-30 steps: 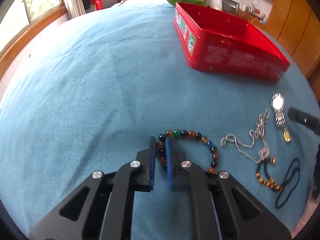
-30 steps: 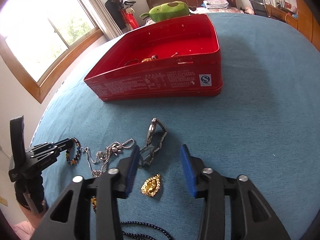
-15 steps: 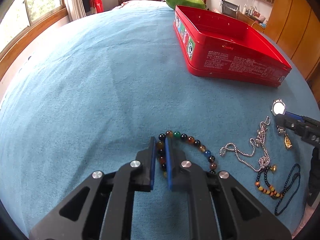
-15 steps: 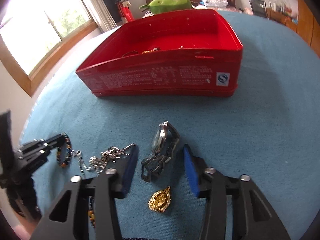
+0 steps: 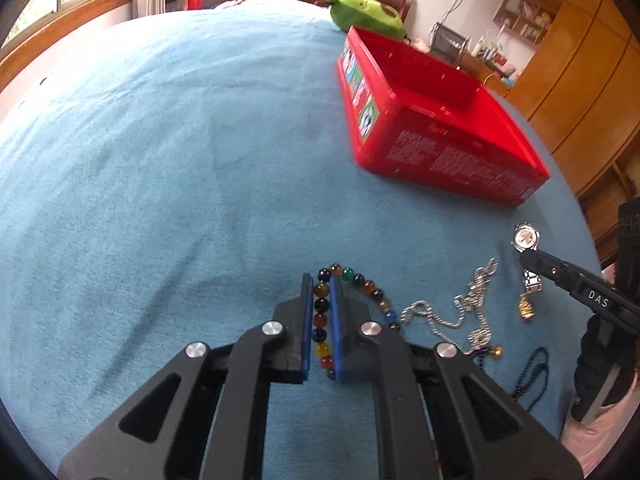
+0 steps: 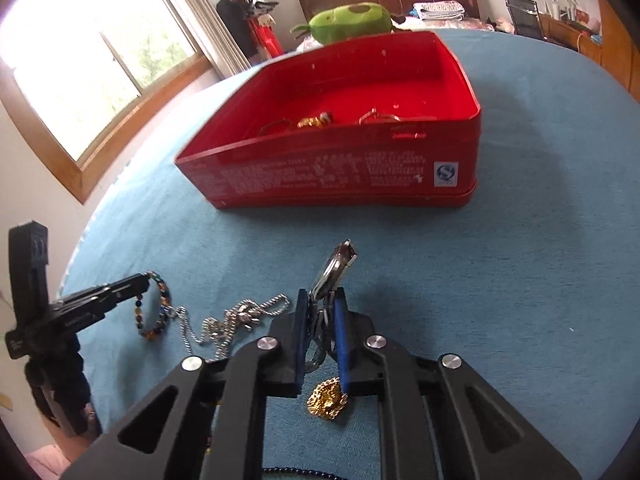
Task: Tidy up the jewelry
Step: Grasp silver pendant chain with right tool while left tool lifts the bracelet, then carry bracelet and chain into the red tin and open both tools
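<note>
Your left gripper (image 5: 321,326) has its jaws narrowed on the bead bracelet (image 5: 352,312), slippery and floppy. Your right gripper (image 6: 322,336) pinches the watch (image 6: 332,280) band, seemingly lifted; it is heavy and may swing. The red tin (image 6: 340,176) lies ahead.

My way to the red box (image 6: 340,176) is bare blue cloth (image 6: 520,260). The silver chain (image 5: 468,312) and gold charm (image 6: 327,400) lie between my tools.
</note>
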{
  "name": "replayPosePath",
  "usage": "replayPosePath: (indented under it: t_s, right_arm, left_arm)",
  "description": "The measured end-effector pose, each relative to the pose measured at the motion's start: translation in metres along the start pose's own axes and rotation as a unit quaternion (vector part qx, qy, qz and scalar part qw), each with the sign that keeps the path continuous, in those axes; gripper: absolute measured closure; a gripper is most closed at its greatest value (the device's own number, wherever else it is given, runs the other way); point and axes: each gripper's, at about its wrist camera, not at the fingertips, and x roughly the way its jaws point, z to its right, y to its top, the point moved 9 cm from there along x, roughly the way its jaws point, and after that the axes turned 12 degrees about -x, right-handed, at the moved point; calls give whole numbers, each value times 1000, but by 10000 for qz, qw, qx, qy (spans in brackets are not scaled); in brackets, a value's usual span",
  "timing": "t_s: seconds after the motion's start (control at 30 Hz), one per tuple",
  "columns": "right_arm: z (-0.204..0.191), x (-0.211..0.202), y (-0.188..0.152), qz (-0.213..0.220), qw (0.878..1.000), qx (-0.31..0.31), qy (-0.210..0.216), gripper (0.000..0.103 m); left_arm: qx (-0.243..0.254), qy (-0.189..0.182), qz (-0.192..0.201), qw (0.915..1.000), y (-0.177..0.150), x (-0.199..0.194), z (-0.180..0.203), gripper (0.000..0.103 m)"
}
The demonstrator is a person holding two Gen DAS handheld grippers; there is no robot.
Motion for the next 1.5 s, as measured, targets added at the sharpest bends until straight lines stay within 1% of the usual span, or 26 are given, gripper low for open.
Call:
replayPosePath:
  t_s: [0.07,0.23,0.5,0.63,0.93,1.03,1.1,1.23,1.37,1.5]
  right_arm:
    - [1,-7,2,91,9999,64,84,91]
    - [8,-16,8,264,9994,177,108,91]
    - [13,-20,10,322,9991,233,165,91]
    - [11,-22,11,336,9989,235,217,91]
    - [14,-31,23,393,9984,274,299,91]
    - [13,-39,37,433,9985,194,256,91]
    - [13,-44,52,468,9987,100,167,91]
    - [14,-50,81,559,9984,36,119,91]
    - [14,-47,107,637,9979,-21,85,91]
    - [19,-39,129,703,9975,-64,-42,91]
  left_arm:
    - [-4,-108,70,9999,2,-7,3,97]
    - [8,-294,163,9994,8,-18,17,97]
    - [151,-526,418,9976,18,-40,41,97]
    - [224,-579,554,9965,25,-50,50,97]
    - [393,-654,717,9945,43,-61,72,97]
    - [481,-694,747,9936,52,-65,83,97]
    - [554,-715,768,9929,61,-68,92,97]
    - [651,-704,785,9923,79,-68,110,97]
    - [679,-697,800,9920,101,-61,125,97]
    - [650,-741,803,9919,118,-50,134,97]
